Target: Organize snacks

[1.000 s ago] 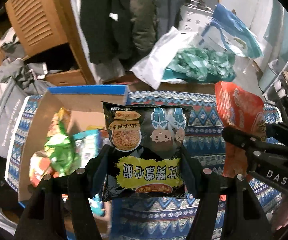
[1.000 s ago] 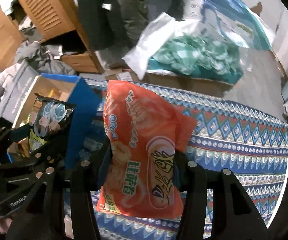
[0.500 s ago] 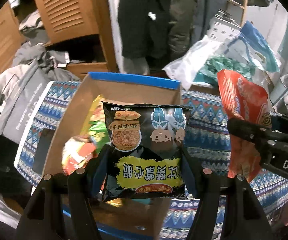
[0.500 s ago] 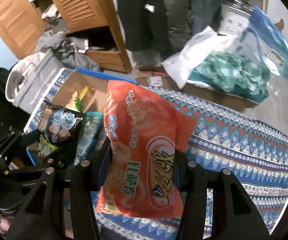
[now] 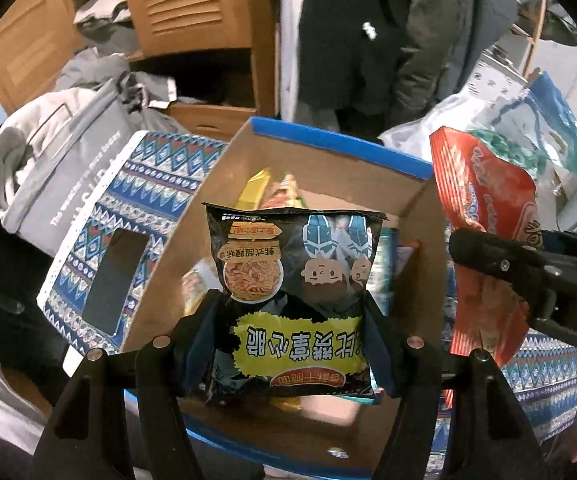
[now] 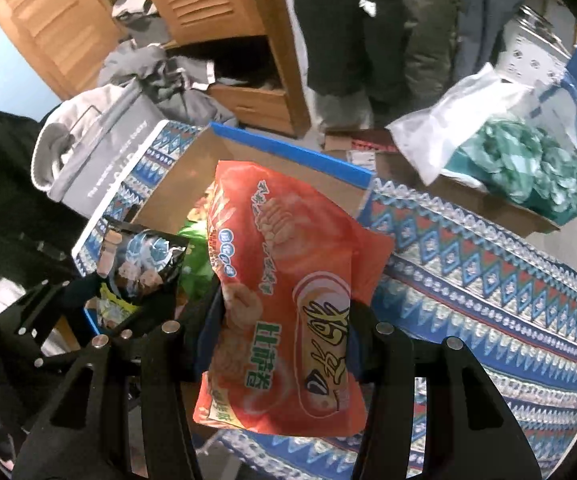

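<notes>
My left gripper (image 5: 292,332) is shut on a black snack packet (image 5: 294,280) and holds it above the open cardboard box with a blue rim (image 5: 340,144), which holds several snack bags. My right gripper (image 6: 284,332) is shut on an orange snack bag (image 6: 288,300) and holds it over the box's right side (image 6: 288,148). The orange bag also shows at the right of the left wrist view (image 5: 484,200). The black packet shows at the left of the right wrist view (image 6: 140,264).
The box stands on a patterned blue cloth (image 6: 488,280). A grey bag (image 5: 56,152) lies left of it. A wooden louvred cabinet (image 5: 192,12) and hanging coats (image 5: 368,32) stand behind. A white plastic bag and green cloth (image 6: 520,160) lie at back right.
Both grippers have moved left with their packets, so the box now lies straight under the black packet and behind the orange bag.
</notes>
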